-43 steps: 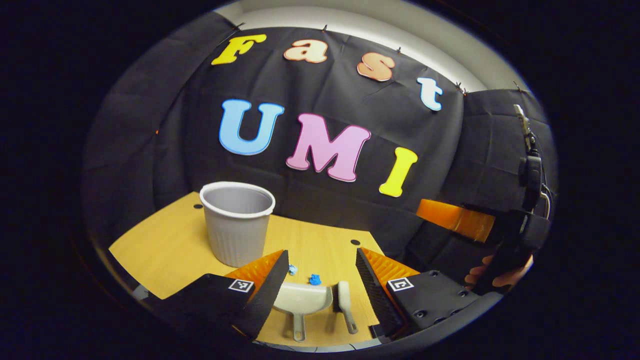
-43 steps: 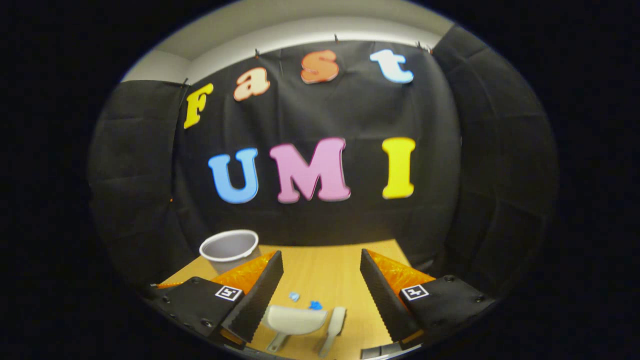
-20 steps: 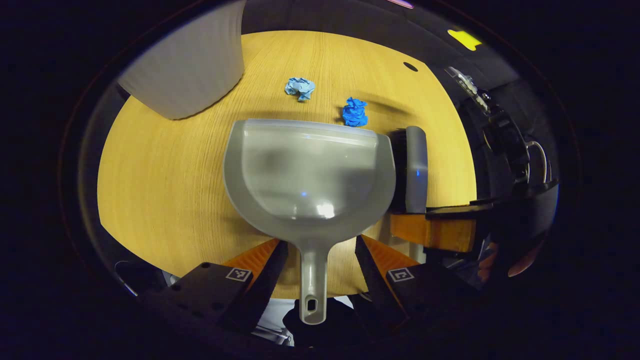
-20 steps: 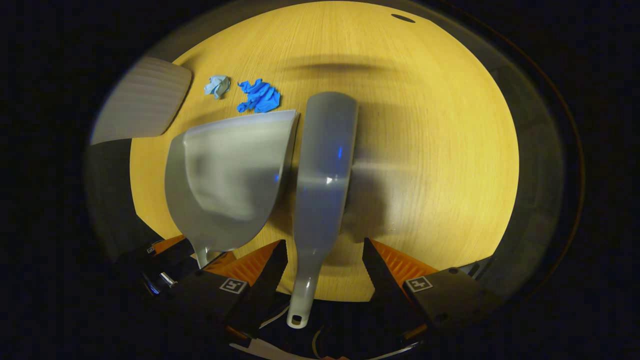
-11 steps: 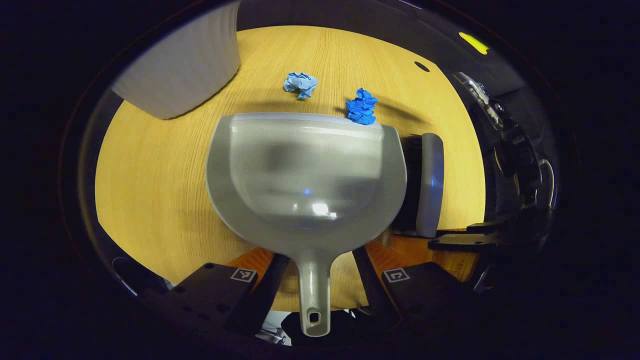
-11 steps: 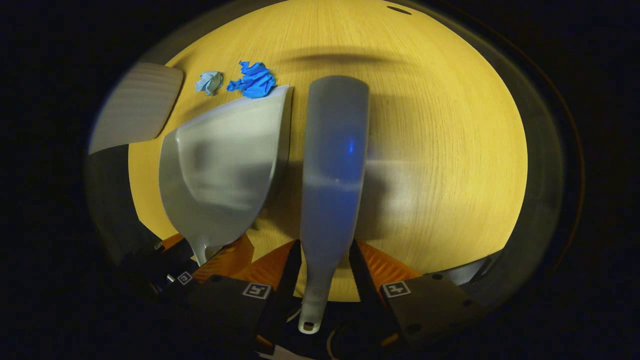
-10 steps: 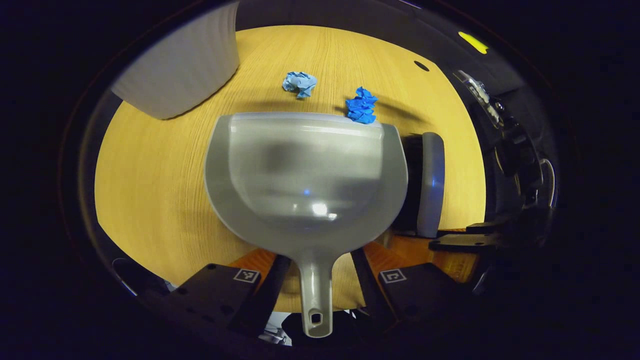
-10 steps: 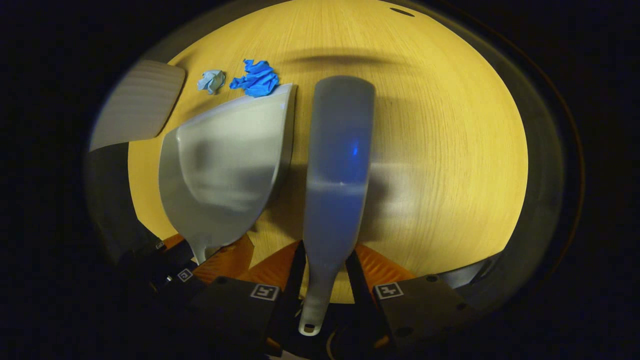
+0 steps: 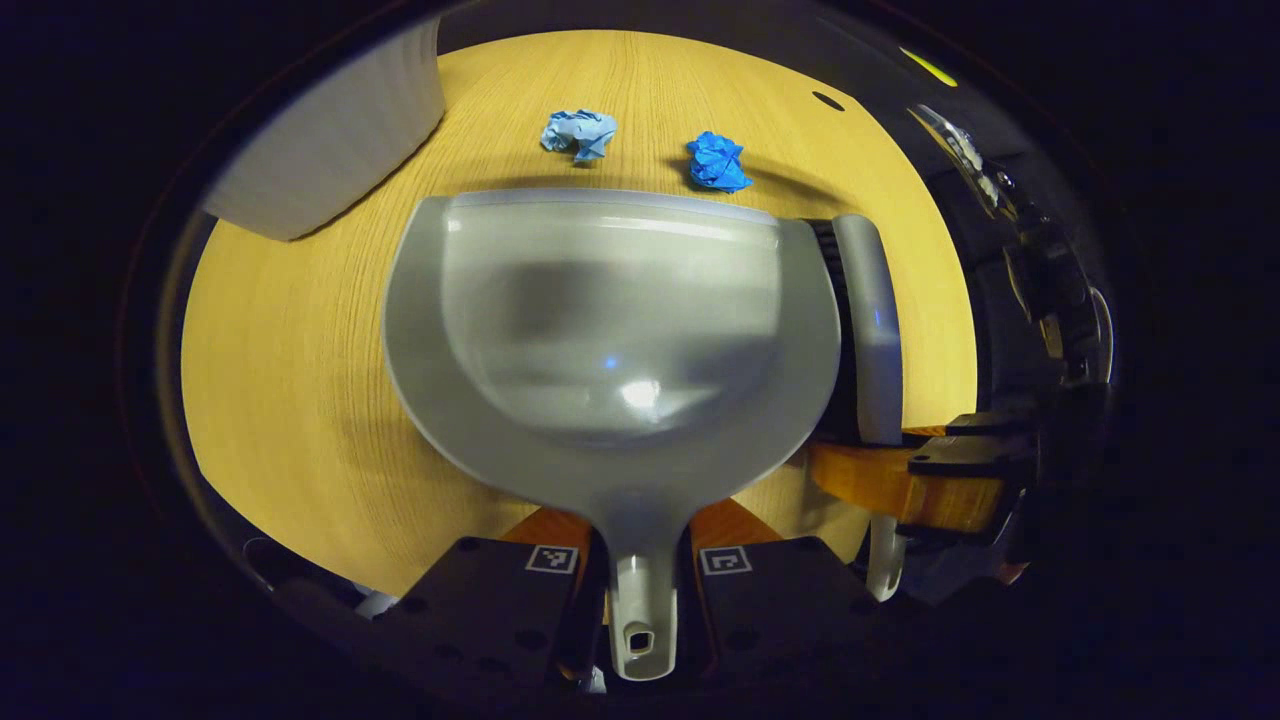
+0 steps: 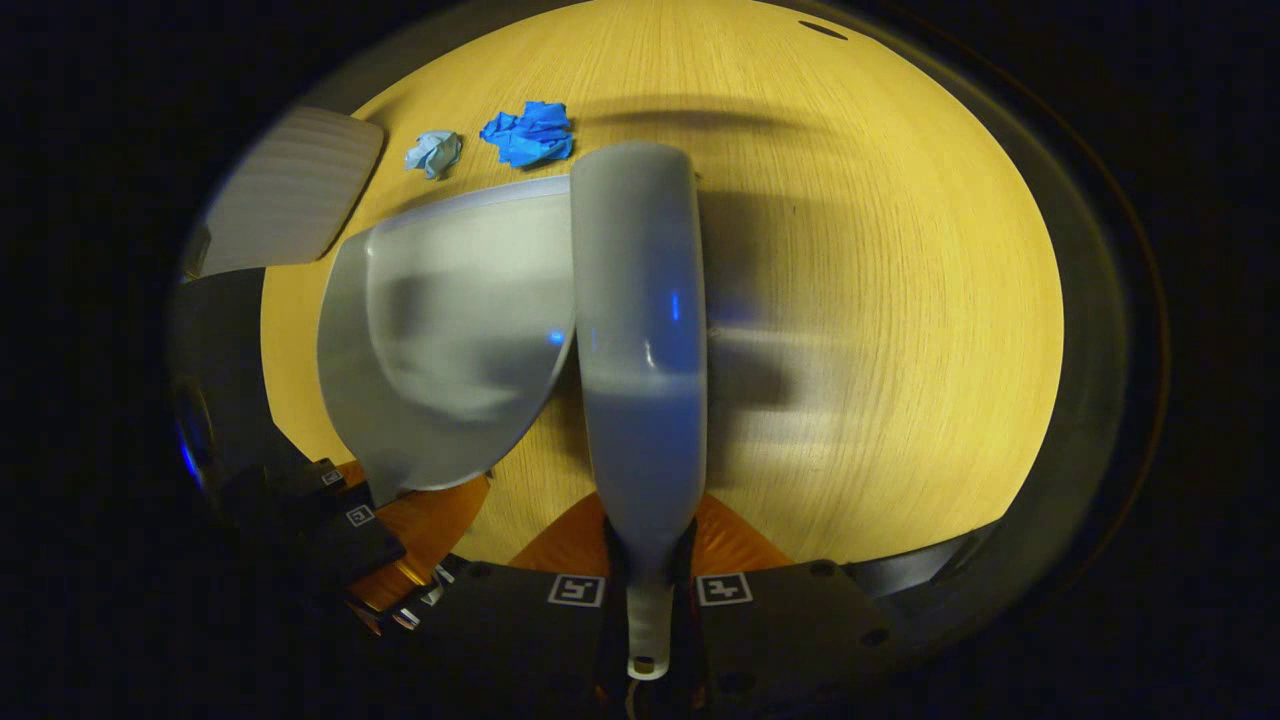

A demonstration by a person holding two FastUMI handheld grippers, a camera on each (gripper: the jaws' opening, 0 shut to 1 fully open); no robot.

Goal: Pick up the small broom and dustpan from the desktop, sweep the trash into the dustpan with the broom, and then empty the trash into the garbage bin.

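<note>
The dustpan lies empty, its handle pinched by the left gripper; the right gripper pinches the broom (bristles visible from the left gripper view).

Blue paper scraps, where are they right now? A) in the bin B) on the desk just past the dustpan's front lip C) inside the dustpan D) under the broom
B: both blue paper scraps lie on the bare desk beyond the front lip of the dustpan, whose tray holds nothing.
</note>
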